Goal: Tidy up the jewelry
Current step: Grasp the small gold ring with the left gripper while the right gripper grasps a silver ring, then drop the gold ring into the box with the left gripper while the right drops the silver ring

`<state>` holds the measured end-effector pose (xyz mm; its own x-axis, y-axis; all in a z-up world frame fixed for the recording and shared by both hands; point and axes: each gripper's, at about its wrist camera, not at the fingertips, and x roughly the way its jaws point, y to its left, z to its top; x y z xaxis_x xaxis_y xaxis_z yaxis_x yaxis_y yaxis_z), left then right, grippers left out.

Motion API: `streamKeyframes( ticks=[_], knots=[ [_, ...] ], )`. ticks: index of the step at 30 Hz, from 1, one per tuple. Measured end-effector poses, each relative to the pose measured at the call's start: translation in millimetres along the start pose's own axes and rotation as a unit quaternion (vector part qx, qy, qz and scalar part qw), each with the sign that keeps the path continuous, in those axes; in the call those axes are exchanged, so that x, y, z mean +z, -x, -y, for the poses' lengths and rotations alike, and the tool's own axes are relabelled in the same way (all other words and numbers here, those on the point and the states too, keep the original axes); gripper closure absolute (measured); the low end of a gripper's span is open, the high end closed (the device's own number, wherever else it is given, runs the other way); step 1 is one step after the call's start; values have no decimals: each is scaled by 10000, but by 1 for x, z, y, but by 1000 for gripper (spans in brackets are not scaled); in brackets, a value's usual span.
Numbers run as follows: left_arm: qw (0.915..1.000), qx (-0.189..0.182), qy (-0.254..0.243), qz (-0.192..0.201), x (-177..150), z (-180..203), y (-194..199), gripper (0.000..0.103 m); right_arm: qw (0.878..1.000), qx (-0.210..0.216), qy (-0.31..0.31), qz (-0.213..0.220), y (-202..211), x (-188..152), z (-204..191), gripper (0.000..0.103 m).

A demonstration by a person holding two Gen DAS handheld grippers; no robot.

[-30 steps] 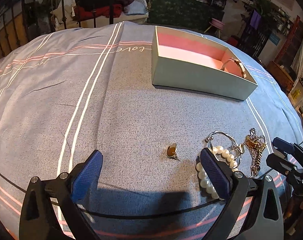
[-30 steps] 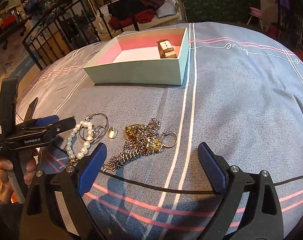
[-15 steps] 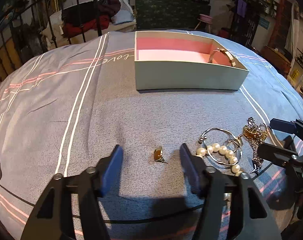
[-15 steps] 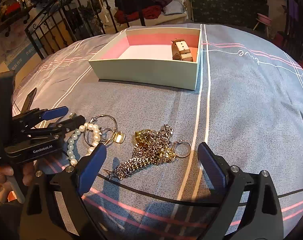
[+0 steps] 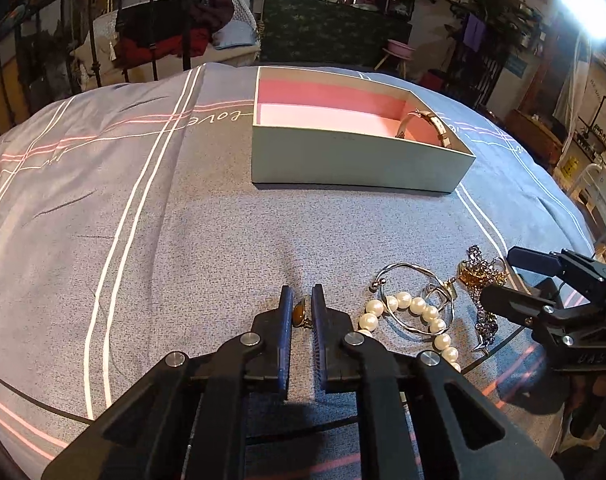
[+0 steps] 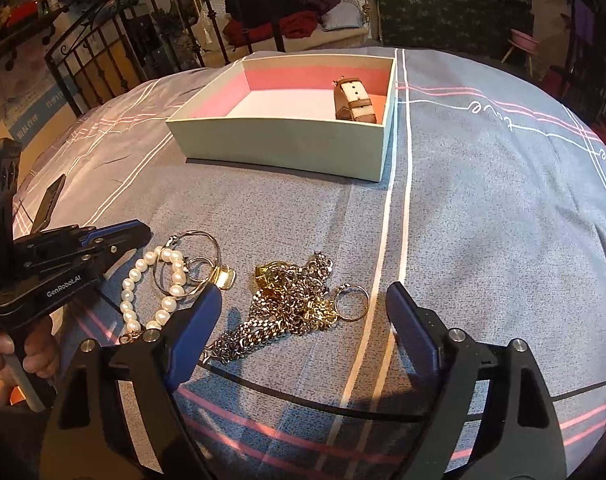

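My left gripper (image 5: 301, 305) is shut on a small gold ring with an amber stone (image 5: 299, 315), low on the grey bedspread. To its right lie a pearl bracelet (image 5: 413, 312), a silver bangle (image 5: 411, 280) and a tangle of gold and silver chains (image 6: 291, 304). My right gripper (image 6: 303, 308) is open over the chains, not touching them. A pale green box with a pink lining (image 5: 355, 160) stands behind; it holds a watch with a beige strap (image 6: 353, 98). The left gripper also shows in the right wrist view (image 6: 135, 236).
The bedspread (image 5: 143, 220) has white and pink stripes. A black iron bed rail (image 6: 103, 60) runs along the far left. Beyond the bed stand clothes on a seat (image 5: 171, 36) and a dark green sofa (image 5: 327, 32).
My left gripper has closed from wide open onto the amber ring. My right gripper stays open and has shifted slightly over the chains.
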<state>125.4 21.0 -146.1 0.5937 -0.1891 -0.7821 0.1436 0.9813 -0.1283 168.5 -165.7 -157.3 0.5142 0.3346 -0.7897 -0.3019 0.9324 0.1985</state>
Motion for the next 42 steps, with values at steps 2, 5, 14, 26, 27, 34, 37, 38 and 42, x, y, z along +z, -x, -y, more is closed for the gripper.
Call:
streamKeyframes(
  ticks=[2,5,14,26,27,34,37,38,42],
  knots=[
    [10000,-26,44,5,0,-1,0,93,9996,168,-209,62,3,-1,7,20],
    [10000,-36,57,11,-2,-1,0,93,9977,275,-568,257,10,-1,21,28],
    [10000,-22,48,12,-3,0,-1,93,9986,-463,-229,72,4,-1,26,55],
    [10000,-12,40,-19,5,1,0,93,9993,-307,8,228,17,1,21,96],
    [10000,-31,55,0,8,0,1,93,9993,-259,14,282,20,3,19,96],
    [9990,-236,240,297,36,-6,15,93,9985,-2,130,523,30,19,12,96],
    [9982,-281,222,472,53,-8,24,93,9974,128,199,683,37,31,8,96],
    [9980,-304,210,514,60,-9,26,93,9969,179,235,728,39,37,7,96],
    [9965,-523,140,642,91,-2,28,93,9944,376,457,876,44,68,0,96]
  ],
)
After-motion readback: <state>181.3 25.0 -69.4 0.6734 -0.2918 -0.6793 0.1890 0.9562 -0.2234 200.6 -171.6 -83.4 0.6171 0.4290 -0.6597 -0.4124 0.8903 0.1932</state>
